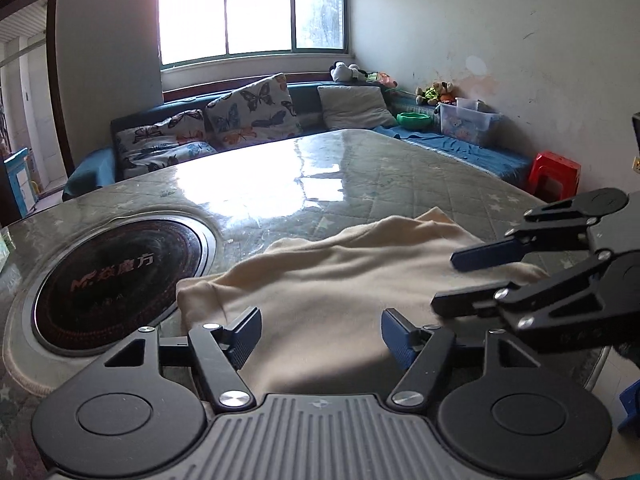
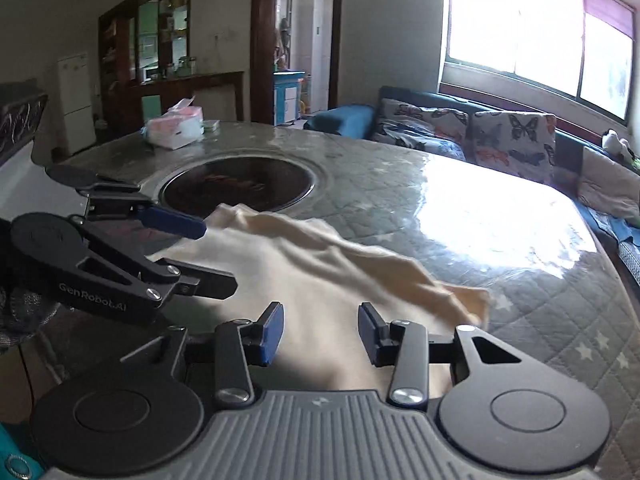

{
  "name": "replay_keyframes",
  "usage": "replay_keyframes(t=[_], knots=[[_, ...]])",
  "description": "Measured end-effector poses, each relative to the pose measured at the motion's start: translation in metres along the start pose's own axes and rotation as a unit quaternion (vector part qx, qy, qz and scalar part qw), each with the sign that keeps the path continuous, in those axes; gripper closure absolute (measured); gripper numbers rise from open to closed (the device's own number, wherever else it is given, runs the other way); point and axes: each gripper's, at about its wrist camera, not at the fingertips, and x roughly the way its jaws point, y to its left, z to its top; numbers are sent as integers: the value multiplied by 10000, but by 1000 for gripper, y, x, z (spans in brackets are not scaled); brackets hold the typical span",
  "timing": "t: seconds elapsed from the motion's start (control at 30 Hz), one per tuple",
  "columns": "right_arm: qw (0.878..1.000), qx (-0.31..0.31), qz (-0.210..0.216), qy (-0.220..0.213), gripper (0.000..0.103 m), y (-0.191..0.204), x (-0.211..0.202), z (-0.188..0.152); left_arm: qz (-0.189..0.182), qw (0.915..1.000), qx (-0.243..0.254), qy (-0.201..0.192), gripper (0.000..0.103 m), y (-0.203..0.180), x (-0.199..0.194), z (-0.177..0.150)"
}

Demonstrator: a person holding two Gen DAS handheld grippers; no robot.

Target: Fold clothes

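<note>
— So, how do both grippers stand now?

— The left gripper (image 1: 318, 336) has its jaws spread and nothing is pinched; the cream garment (image 1: 340, 276) only lies under the gap. The right gripper (image 2: 320, 330) is also parted, less wide, and empty over the same cloth.

— Where is the garment?

— It lies on the table (image 1: 360, 168), at the near edge, with the round black cooker plate (image 1: 116, 276) at about ten o'clock from it in the left view. Further away, at twelve o'clock, is the sofa (image 1: 304, 100) under the window.

— How will it handle?

— I think light, soft and limp; it will sag and wrinkle. The table cover looks glossy, so the cloth may slide. I would pinch the near hem at both corners.
</note>
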Motion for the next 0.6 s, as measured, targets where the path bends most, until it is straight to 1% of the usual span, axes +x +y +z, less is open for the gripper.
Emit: replay_keyframes(t=[0.13,0.3,0.4,0.47,0.6], knots=[[10000,-2,-79,52,62,8,10,-11,80,9999,91,94,34,-2,7,-11],[9999,58,-140,-81,60,7,11,-18,89,9999,37,84,31,-1,9,-15],[9997,91,-184,-158,60,5,4,-18,109,9999,24,91,30,-1,9,-16],[9992,127,-292,-251,60,1,-4,-20,113,9999,22,86,30,-1,9,-16],[9987,185,-390,-256,60,-6,-8,-31,118,9999,-4,85,28,0,9,-17]])
